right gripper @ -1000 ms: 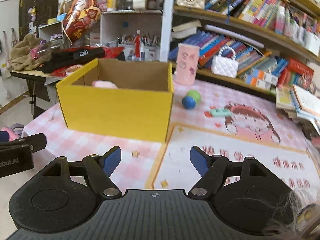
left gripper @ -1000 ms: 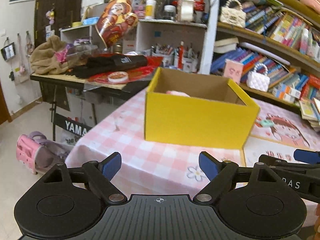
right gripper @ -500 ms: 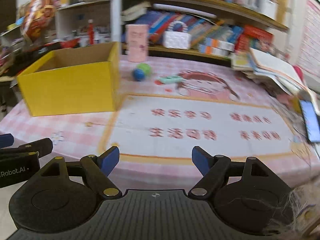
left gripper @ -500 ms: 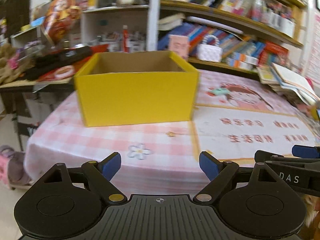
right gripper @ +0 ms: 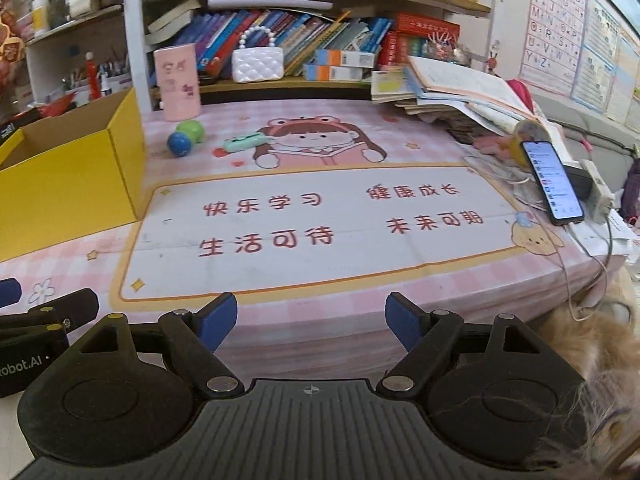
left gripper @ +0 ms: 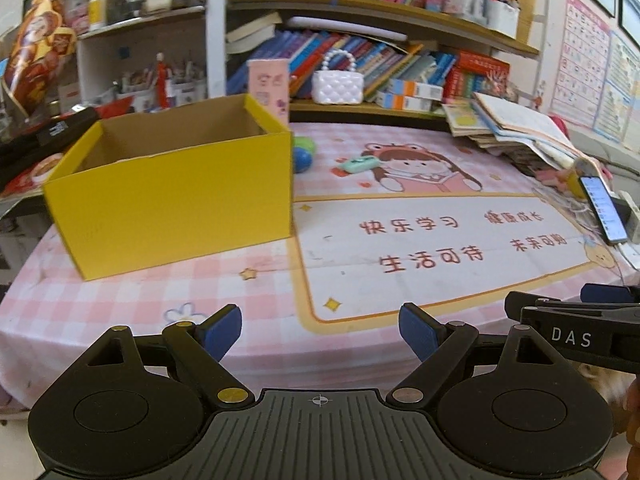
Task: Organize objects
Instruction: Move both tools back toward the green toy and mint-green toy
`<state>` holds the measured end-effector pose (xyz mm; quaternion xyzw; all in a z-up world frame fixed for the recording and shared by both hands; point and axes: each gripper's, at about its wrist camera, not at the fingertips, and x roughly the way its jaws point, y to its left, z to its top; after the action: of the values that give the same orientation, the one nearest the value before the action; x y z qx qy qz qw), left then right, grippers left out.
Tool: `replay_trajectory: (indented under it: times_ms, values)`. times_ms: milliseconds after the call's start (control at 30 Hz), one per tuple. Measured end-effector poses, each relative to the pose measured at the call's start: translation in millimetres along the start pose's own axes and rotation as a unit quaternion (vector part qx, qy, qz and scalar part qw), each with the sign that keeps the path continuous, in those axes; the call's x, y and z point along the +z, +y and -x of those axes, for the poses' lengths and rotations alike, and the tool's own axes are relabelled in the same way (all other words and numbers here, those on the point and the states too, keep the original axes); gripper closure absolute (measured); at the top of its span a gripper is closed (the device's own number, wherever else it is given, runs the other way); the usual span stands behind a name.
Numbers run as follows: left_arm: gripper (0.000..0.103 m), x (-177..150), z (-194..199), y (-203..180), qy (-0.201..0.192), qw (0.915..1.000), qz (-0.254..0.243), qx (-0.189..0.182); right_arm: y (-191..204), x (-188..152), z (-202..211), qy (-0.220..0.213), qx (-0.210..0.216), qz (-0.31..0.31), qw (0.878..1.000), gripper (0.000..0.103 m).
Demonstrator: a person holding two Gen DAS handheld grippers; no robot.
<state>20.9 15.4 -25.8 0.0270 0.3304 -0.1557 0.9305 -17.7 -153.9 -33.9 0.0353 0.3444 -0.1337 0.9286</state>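
Here, a table under a pink checked cloth with a cartoon girl print (right gripper: 320,256) fills the scene. An open yellow cardboard box (left gripper: 172,196) stands at its far left. Right of the box lie a green ball (right gripper: 191,131) touching a blue ball (right gripper: 179,144), then a small mint-green case (right gripper: 244,143). Both the left gripper (left gripper: 320,330) and right gripper (right gripper: 310,320) hover over the near edge, spread, empty; the right's jaws have just been opening.
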Motion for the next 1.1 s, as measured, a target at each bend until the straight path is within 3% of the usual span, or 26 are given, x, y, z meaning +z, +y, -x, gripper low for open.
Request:
replay_trajectory:
  times_ms: [500,900,1100]
  values:
    - [0.015,33,-42,-25,0.003,0.9996,-0.004,-0.029,-19,33,-36,0.010,-0.012,0.020,1.000,0.021]
    - [0.015,82,-74,-32,-0.031,0.9992,0.024,0.009,-27,80,-85,-0.002,0.044,0.055,0.998,0.021]
    - [0.015,113,-94,-43,-0.054,0.9979,0.025,0.028,-29,108,-110,-0.029,0.084,0.077,0.993,0.021]
